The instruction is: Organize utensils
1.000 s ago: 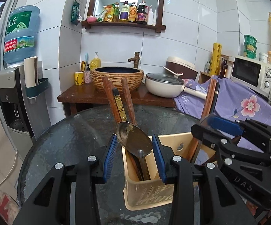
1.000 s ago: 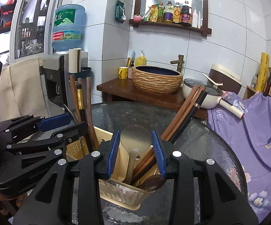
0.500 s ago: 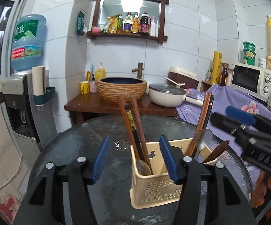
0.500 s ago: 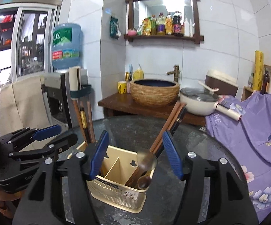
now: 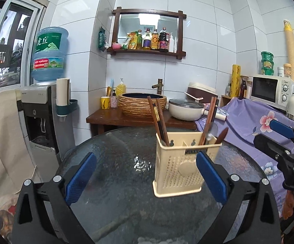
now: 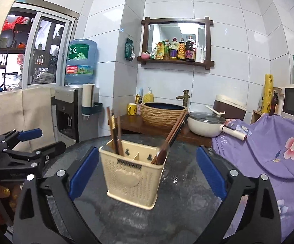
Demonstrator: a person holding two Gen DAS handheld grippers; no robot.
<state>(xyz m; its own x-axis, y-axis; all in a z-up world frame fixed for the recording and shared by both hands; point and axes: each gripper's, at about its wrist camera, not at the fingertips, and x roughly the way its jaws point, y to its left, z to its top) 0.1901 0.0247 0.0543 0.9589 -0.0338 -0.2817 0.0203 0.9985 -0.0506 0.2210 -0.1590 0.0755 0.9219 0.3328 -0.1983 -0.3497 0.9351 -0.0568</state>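
Since the cream utensil caddy (image 5: 179,162) stands upright near the middle of the round glass bench (image 5: 116,183), with chopsticks (image 5: 159,122) in its left compartment and more chopsticks, a metal spoon (image 5: 212,132) and a wooden spoon (image 5: 222,135) in its right, I judge the sorting nearly finished and the step in hand is a clean retreat. I hold both claws spread wide and empty, the left claw (image 5: 144,180) and the right claw (image 6: 147,174) each low before the caddy, and I would draw them straight back, clear of the leaning handles, so nothing tips. My left view shows both spoons distinctly; my right view shows the divider (image 6: 135,156) between compartments, which the left hides.
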